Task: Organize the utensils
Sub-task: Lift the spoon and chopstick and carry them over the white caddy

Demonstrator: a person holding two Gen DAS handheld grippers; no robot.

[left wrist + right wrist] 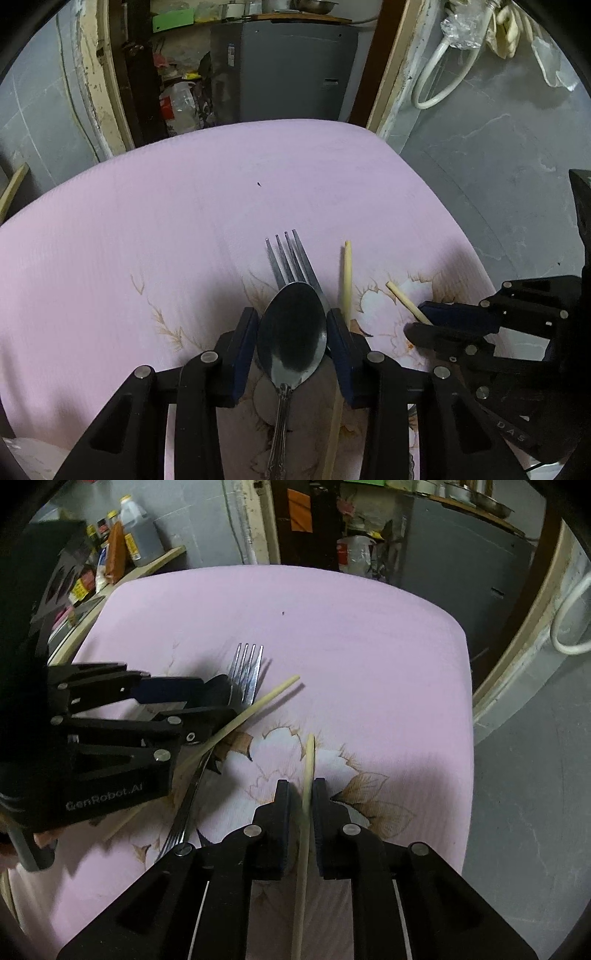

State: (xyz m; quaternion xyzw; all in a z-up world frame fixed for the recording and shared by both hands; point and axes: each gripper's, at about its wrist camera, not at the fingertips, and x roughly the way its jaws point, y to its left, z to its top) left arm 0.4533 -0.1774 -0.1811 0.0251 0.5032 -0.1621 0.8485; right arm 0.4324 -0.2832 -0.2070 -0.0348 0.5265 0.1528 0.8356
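- Between the left gripper's (291, 328) blue pads sits the spoon (291, 332), bowl up; the pads flank the bowl's widest part and appear clamped on it.
- Under the spoon lies the fork (291, 258), tines pointing away, on the pink cloth (184, 221).
- Just right of the spoon, outside the left gripper's right pad, runs one chopstick (346, 273), roughly parallel to the fork.
- The right gripper (300, 794) has its jaws nearly together around a second chopstick (308, 760); whether the pads press it cannot be told.
- Only the left wrist view shows the spoon; from the right wrist it is hidden behind the left gripper's body.
- Only the right wrist view shows the fork's handle (184, 812) running out under the first chopstick, and bottles (136, 528) on a shelf left of the cloth.
- Writing: "GenRobot.AI" on the left gripper's side, "DAS" on the right gripper's.
- Count: one spoon, one fork, two chopsticks.
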